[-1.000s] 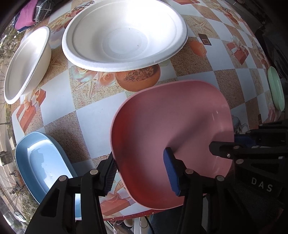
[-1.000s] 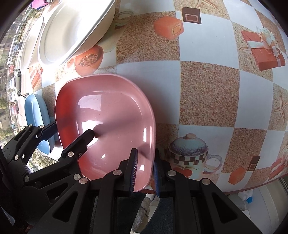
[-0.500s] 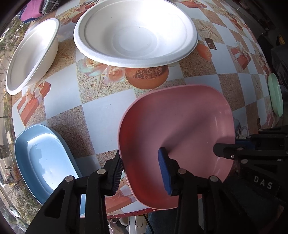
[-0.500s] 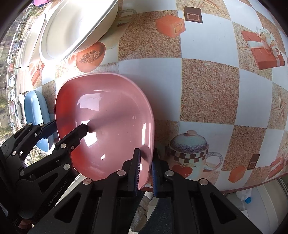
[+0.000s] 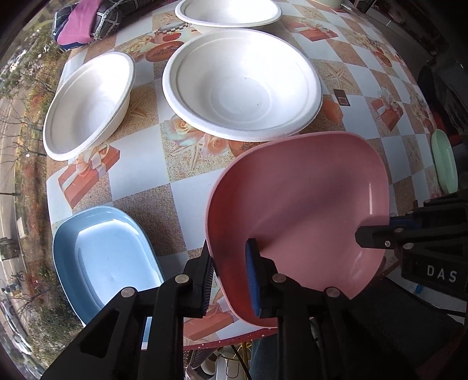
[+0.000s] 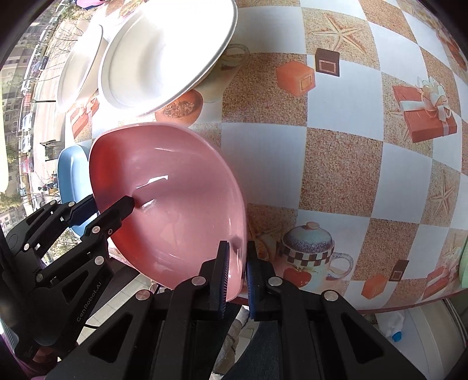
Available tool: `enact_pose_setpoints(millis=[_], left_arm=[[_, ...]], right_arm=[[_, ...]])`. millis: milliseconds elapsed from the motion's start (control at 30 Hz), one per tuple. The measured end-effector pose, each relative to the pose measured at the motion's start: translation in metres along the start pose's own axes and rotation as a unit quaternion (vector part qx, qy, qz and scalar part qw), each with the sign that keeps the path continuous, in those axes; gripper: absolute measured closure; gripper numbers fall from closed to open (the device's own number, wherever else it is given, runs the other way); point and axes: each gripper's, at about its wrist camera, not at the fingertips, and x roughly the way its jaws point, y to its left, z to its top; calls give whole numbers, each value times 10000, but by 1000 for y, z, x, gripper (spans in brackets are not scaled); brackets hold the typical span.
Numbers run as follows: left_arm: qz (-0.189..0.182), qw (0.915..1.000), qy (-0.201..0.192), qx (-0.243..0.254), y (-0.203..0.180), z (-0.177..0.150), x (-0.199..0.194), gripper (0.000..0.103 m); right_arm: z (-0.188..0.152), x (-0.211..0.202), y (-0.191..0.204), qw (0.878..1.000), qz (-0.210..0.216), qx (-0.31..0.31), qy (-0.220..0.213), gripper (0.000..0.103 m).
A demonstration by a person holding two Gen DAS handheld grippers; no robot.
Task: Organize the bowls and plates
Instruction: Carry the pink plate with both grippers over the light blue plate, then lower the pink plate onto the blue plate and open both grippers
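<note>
A pink square bowl is held tilted above the table's near edge; it also shows in the right wrist view. My right gripper is shut on its right rim. My left gripper straddles its left rim with a gap between the pads and the rim. A blue oval dish lies at the left of the pink bowl. Three white paper bowls sit further back.
The round table has a checked cloth with printed pictures. A pale green plate lies at the right edge. A folded purple and dark cloth lies at the far left. The table edge runs just under the grippers.
The pink bowl has risen and tilted, lifted off the cloth by both grippers. The left view has pulled back, so more of the white bowls and the blue dish show.
</note>
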Motion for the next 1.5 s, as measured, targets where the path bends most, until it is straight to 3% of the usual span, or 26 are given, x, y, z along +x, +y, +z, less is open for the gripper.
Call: enact_pose_setpoints(millis=[367,633,733,1000,1300,1500], left_arm=[[284,9979,-303,-487,25,0,-45,84],[606,9916,-558,-995,46,-20,-54,84],[751,9880,-623,-1198,74,-43,-44,84],[902,9786,-663,-1726,114,-66,-43,84],[1058,9708,-543,-2083,138,-65,-19,83],[1025,9712,-468,-2099,138,-52,4,83]], right_arm=[[14,-16,29,9982,-36,-596,36,89],[24,-16,69,9933,-46,-1147,119,89],[27,-15,80,9909,-16,-1335,175,89],[28,3,119,9820,-30,-1860,333,89],[41,20,136,9793,-2,-1938,586,89],[50,36,139,9802,-49,-1859,676,89]])
